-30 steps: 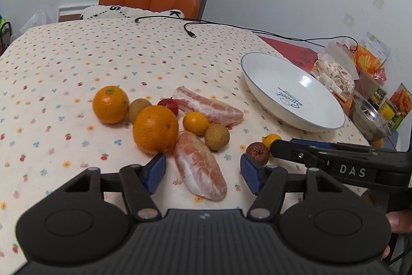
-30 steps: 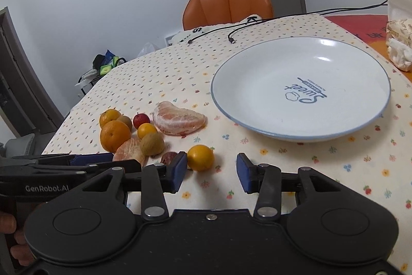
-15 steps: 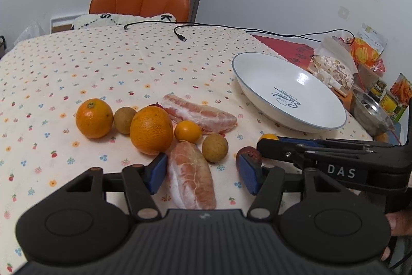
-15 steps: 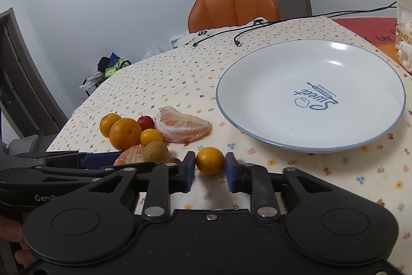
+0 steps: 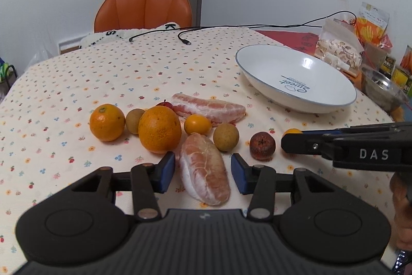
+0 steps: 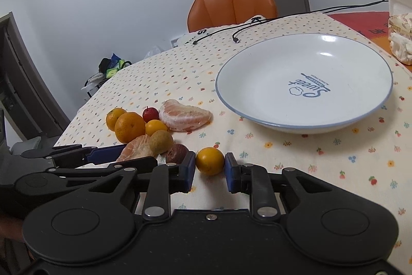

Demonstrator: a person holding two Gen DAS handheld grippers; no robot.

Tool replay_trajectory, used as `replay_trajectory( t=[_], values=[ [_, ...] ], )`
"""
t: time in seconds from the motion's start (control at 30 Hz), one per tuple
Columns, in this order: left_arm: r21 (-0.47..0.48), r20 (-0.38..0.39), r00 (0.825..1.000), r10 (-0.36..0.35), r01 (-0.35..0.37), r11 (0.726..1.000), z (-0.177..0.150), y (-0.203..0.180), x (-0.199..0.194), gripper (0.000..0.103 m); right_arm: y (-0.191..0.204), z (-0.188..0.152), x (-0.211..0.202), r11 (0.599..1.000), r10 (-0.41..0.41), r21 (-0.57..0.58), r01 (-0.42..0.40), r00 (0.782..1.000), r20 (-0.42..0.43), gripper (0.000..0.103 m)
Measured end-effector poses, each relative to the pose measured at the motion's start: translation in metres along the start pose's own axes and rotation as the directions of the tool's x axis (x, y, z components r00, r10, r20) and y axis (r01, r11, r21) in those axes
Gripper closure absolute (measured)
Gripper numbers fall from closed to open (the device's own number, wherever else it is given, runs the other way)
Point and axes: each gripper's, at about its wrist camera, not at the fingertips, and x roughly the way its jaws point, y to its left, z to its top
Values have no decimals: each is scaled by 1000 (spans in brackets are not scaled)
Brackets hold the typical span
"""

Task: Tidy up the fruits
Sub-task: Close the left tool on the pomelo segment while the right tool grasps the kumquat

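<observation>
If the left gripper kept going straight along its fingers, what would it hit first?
The peeled pomelo segment, lying on the tablecloth between the open fingers of the left gripper. Beyond it sit a small yellow fruit and another segment, though depth is uncertain.

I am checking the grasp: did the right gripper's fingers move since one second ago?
Yes. The fingers have closed inward onto the small orange fruit, and the right gripper sits nearer the white plate.

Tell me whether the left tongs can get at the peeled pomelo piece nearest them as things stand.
Probably yes: the left tongs are open and already straddle the pomelo piece, with nothing between. The big orange sits close beside one pad.
</observation>
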Motion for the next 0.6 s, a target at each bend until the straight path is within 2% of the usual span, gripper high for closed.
replay_trajectory(
  t=[0.03, 0.17, 0.33, 0.6],
  values=[
    [1, 1, 1000, 3, -3, 1000, 0, 1, 0, 57, 0, 0, -1, 1000, -1, 1, 1, 1000, 0, 80],
    [-25, 3, 1000, 3, -2, 1000, 0, 8, -3, 69, 0, -2, -3, 1000, -3, 4, 3, 1000, 0, 80],
    [-57, -2, 1000, -6, 6, 998, 0, 13, -9, 70, -2, -3, -8, 1000, -5, 10, 5, 1000, 7, 80],
    [-68, 53, 999, -8, 12, 998, 9, 14, -30, 70, -1, 0, -18, 1000, 2, 10, -3, 999, 38, 80]
  ],
)
